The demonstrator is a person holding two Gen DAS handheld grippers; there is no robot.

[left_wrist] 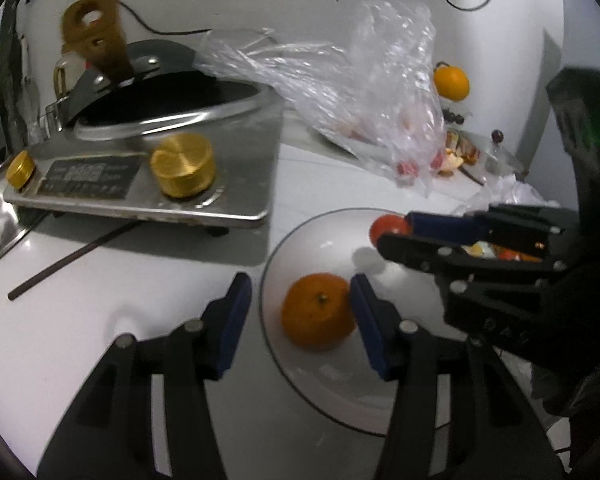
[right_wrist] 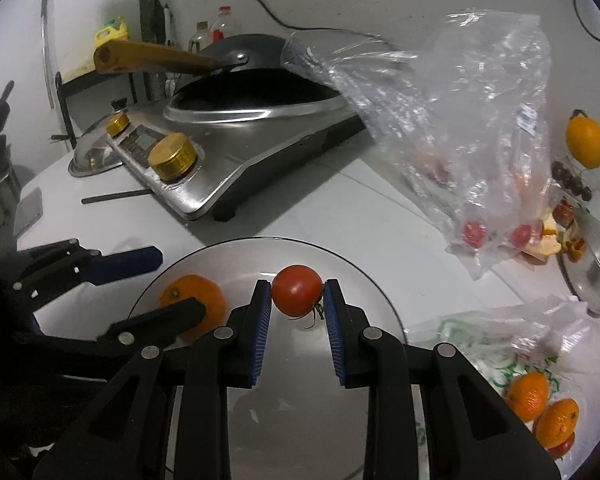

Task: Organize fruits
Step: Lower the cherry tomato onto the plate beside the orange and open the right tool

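Placement of the tomato [right_wrist: 297, 295], clamped between the pads of the right gripper [right_wrist: 296, 300] above the plate [right_wrist: 364, 280], calls for lowering onto bare plate beside the orange [right_wrist: 192, 304], which the half-open, empty left gripper [left_wrist: 300, 312] straddles.

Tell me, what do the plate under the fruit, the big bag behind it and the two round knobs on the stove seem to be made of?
The plate looks like glazed white ceramic or glass: smooth, glossy, with a thin dark rim. The bag is thin clear plastic, crinkled and see-through. The knobs look like brass-coloured metal with a shiny golden top; plated plastic is possible.
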